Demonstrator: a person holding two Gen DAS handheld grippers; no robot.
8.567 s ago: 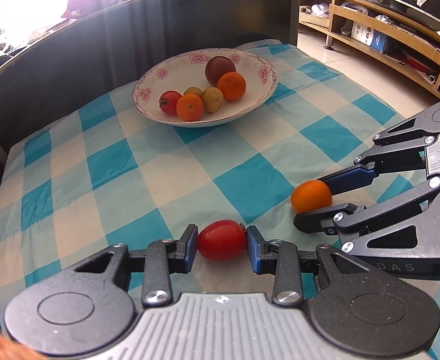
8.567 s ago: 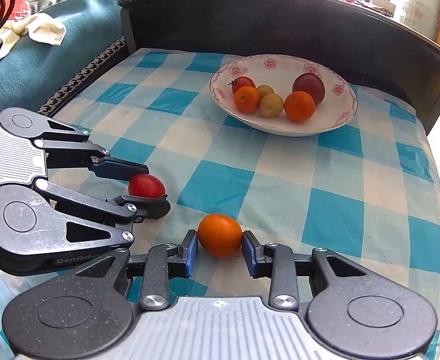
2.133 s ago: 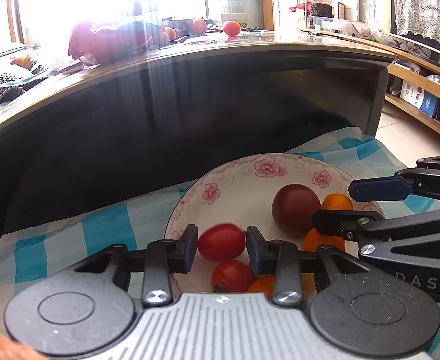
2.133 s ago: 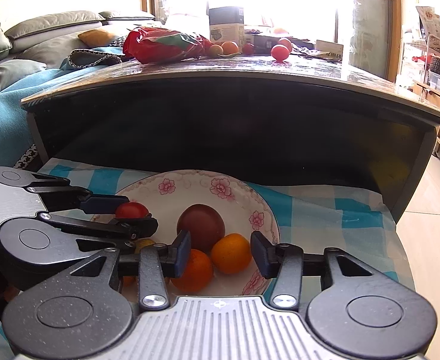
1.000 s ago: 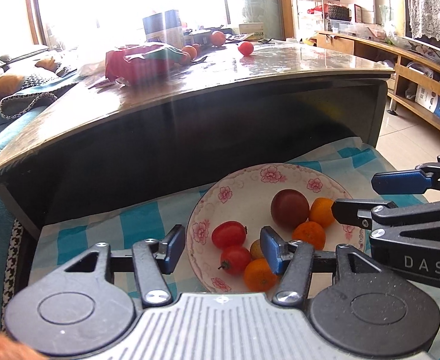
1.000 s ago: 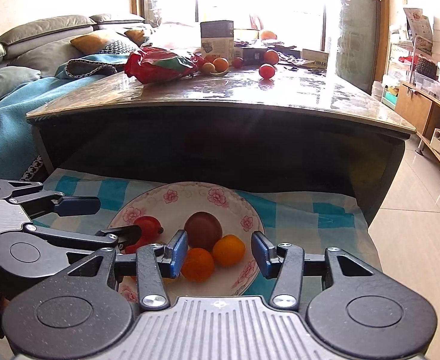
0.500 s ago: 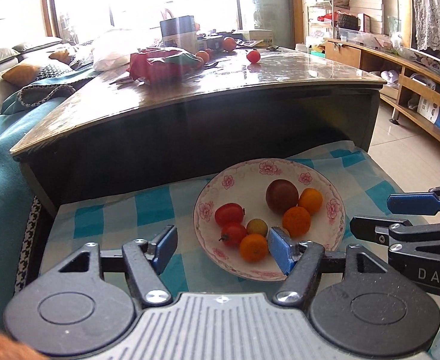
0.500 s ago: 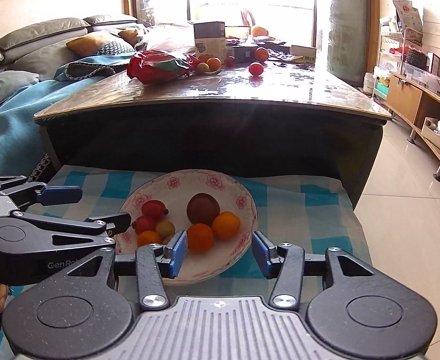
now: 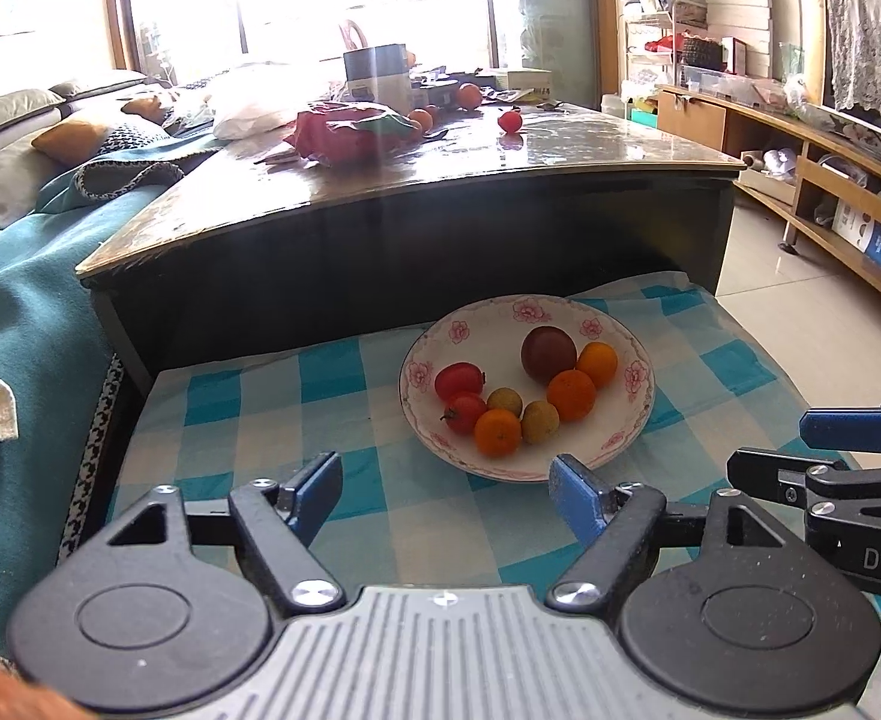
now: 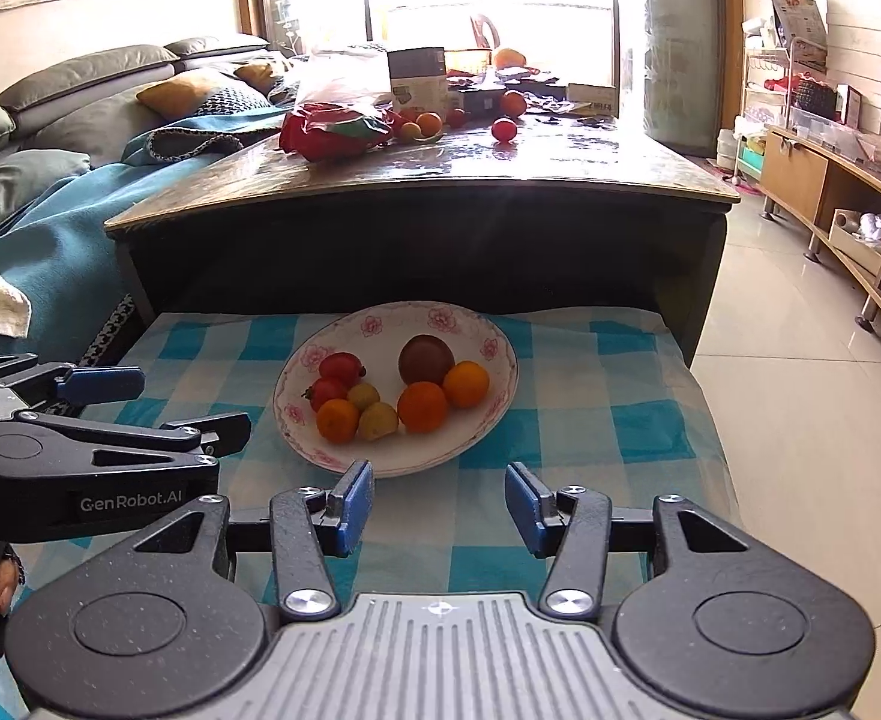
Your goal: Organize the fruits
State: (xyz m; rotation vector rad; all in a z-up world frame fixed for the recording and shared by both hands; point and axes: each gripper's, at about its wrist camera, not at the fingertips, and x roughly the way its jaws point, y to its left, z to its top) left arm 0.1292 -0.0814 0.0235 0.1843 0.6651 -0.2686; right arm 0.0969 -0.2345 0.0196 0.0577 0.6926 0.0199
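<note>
- A shallow white plate with a pink flower rim (image 9: 637, 372) sits on the blue-and-white checked cloth (image 9: 380, 516), at the far end just in front of the dark wooden table (image 9: 416, 240).
- On the plate lie a dark purple round fruit (image 9: 548, 354), three oranges (image 9: 571, 395), two red tomatoes (image 9: 460, 381) and two small yellow-green fruits (image 9: 539, 421), all bunched together and touching their neighbours.
- The purple fruit is on the far side of the plate; the tomatoes are on its left side; one orange and a yellow-green fruit lie nearest the front rim.
- The left gripper (image 9: 446, 495) is on the near side of the plate; its blue-padded jaws are opening and stand wide, with only cloth and the plate's front rim seen between them.
- The right gripper (image 10: 439, 504) is also on the near side of the plate, to its right; its jaws are opening, with a moderate gap and nothing between them.
- More loose fruit and a red bag (image 10: 332, 132) lie on the table top, well beyond the plate.
</note>
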